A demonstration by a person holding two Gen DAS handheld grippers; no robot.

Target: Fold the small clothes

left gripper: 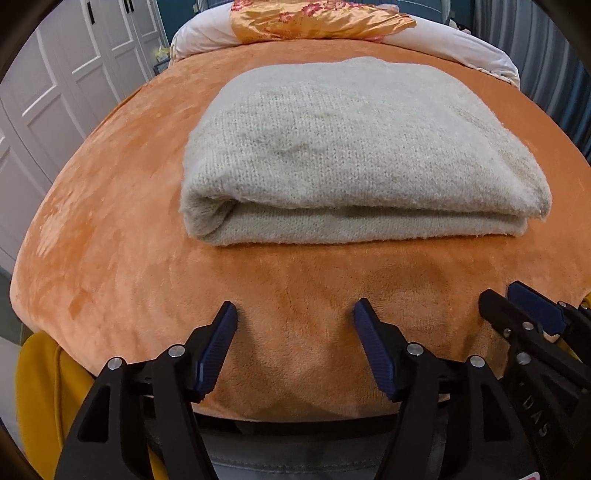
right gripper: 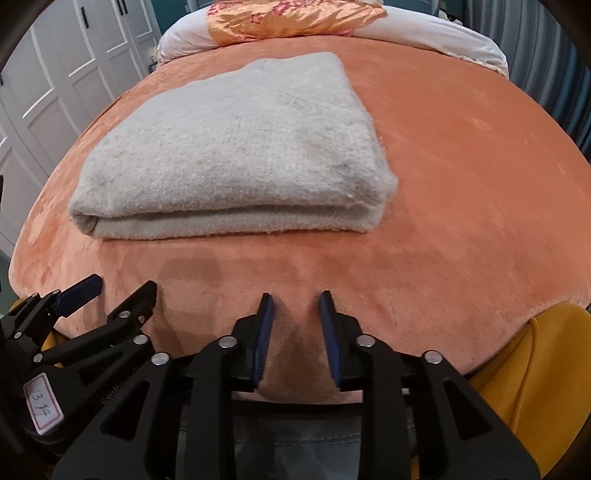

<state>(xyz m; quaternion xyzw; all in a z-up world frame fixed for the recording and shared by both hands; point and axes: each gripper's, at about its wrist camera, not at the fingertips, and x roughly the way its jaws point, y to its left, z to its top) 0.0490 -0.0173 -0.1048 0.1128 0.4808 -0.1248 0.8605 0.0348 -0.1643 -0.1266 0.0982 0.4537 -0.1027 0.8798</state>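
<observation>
A cream knitted garment (left gripper: 347, 147) lies folded into a thick rectangle on the orange blanket (left gripper: 110, 240); it also shows in the right wrist view (right gripper: 236, 155). My left gripper (left gripper: 295, 314) is open and empty, low over the blanket's near edge, well short of the garment. It shows at the lower left of the right wrist view (right gripper: 122, 288). My right gripper (right gripper: 295, 299) is open with a narrower gap, empty, also near the front edge. It shows at the right of the left wrist view (left gripper: 506, 295).
A white duvet with an orange floral cover (left gripper: 314, 18) lies at the bed's far end. White wardrobe doors (left gripper: 55, 92) stand on the left. A yellow cloth (right gripper: 535, 369) hangs below the blanket's near edge.
</observation>
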